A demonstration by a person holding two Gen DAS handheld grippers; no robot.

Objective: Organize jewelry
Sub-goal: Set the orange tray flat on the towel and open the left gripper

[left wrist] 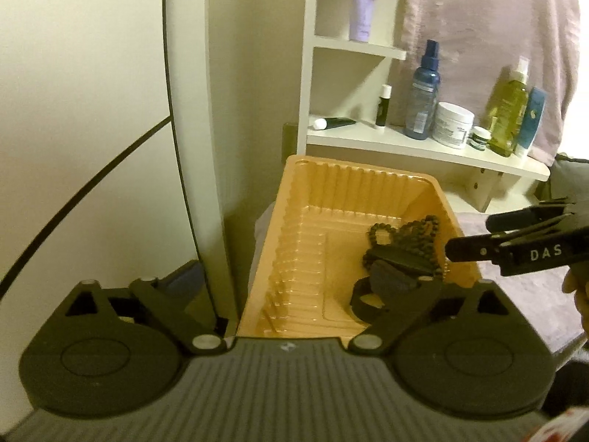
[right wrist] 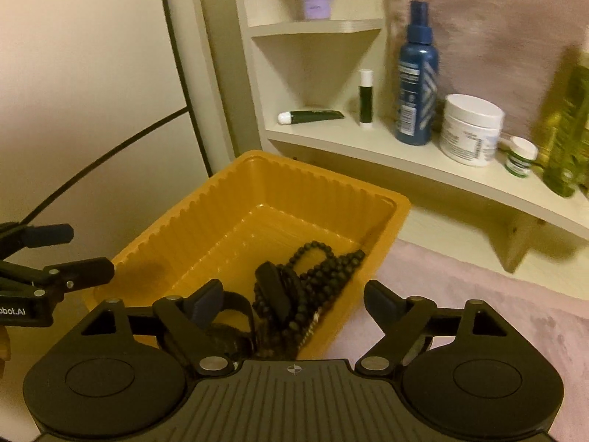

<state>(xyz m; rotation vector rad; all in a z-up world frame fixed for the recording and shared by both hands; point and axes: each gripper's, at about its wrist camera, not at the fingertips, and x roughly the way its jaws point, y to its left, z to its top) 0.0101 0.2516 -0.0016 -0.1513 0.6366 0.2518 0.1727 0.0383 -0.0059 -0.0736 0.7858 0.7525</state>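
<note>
Black bead necklace point(right wrist: 316, 276) piled in orange tray point(right wrist: 206, 213): light, limp, slippery strand; pinch a bunched loop. Left tool point(left wrist: 291, 287) and right tool point(right wrist: 294, 294) both spread apart, empty.

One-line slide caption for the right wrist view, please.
Open right hand-held gripper above a yellow tray holding a dark beaded necklace; toiletries shelf behind.
</note>
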